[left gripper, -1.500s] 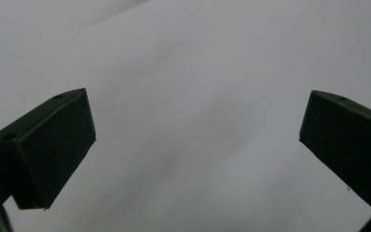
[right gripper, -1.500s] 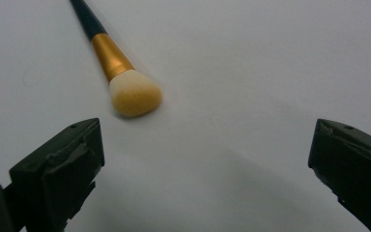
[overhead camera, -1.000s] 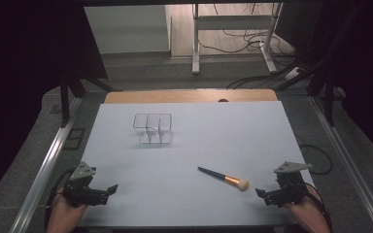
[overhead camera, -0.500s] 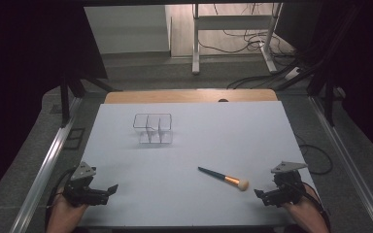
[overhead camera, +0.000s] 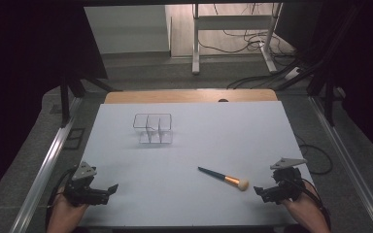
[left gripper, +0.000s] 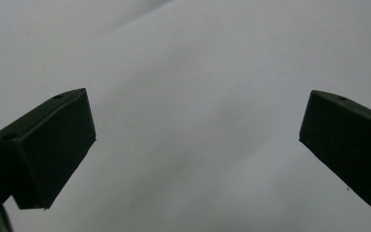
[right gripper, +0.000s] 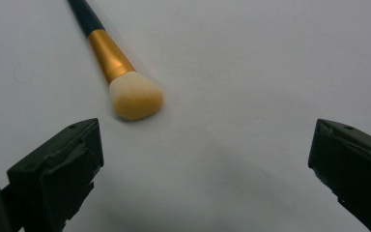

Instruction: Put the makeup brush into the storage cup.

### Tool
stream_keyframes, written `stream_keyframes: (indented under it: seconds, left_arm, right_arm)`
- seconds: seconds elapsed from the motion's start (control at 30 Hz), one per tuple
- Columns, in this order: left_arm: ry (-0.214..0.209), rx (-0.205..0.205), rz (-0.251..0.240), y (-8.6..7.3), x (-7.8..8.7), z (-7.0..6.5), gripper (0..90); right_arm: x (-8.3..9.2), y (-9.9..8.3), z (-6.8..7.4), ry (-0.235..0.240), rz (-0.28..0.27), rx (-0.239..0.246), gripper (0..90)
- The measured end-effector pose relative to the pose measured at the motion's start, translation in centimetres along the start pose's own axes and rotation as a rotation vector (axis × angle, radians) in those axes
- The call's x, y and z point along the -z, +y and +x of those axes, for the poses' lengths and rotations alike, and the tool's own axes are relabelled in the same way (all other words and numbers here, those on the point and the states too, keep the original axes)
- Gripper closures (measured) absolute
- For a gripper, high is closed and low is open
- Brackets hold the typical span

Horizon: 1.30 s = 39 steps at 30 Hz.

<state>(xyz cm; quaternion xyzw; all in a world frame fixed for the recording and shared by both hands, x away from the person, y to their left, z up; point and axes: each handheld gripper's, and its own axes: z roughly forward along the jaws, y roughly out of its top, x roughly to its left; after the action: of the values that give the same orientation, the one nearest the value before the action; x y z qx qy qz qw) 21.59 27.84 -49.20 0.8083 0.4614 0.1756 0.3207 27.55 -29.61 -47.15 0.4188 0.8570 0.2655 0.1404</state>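
Altogether, two things lie on the white tabletop (overhead camera: 189, 150): one makeup brush (overhead camera: 224, 178) and one clear organiser (overhead camera: 153, 128). The brush lies flat near the front right of the tabletop, its dark handle pointing back and left, a gold ferrule in the middle and the pale bristle head toward the right tongs (overhead camera: 262, 193). Those tongs sit just beside the bristle head without touching it, jaws spread wide apart and holding nothing (the right gripper view has the bristles just ahead of one jaw, off to the side of the gap). The left tongs (overhead camera: 108, 190) rest at the front left corner, well apart from the brush, jaws likewise apart with bare tabletop between them. The organiser stands upright toward the back left; its inner walls split it into what look like three compartments, and I cannot make out anything inside.
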Motion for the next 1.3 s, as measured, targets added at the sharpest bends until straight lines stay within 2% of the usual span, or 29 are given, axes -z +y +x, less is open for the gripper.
stream_keyframes:
  seconds: [0.47,0.67,0.83,1.1,1.3]
  left_arm:
    - [0.004,-0.007,0.005,0.1,-0.1,-0.1,0.0]
    - [0.007,-0.009,0.009,0.1,-0.2,-0.2,0.0]
    - [0.000,-0.007,0.015,0.1,-0.2,-0.2,0.0]
    - [0.003,-0.015,0.024,0.2,-0.3,-0.3,0.0]
    - [0.001,-0.021,0.032,0.2,-0.4,-0.3,0.0]
  right_arm:
    - [-0.2,0.7,0.4,0.024,0.078,-0.011,0.0]
    - [-0.3,1.6,0.6,0.030,0.110,-0.004,0.0]
    - [-0.3,2.1,0.6,0.047,0.126,-0.031,0.0]
    - [-0.7,2.9,1.0,0.061,0.155,-0.012,0.0]
    - [-1.2,3.6,1.4,0.077,0.174,0.033,0.0]
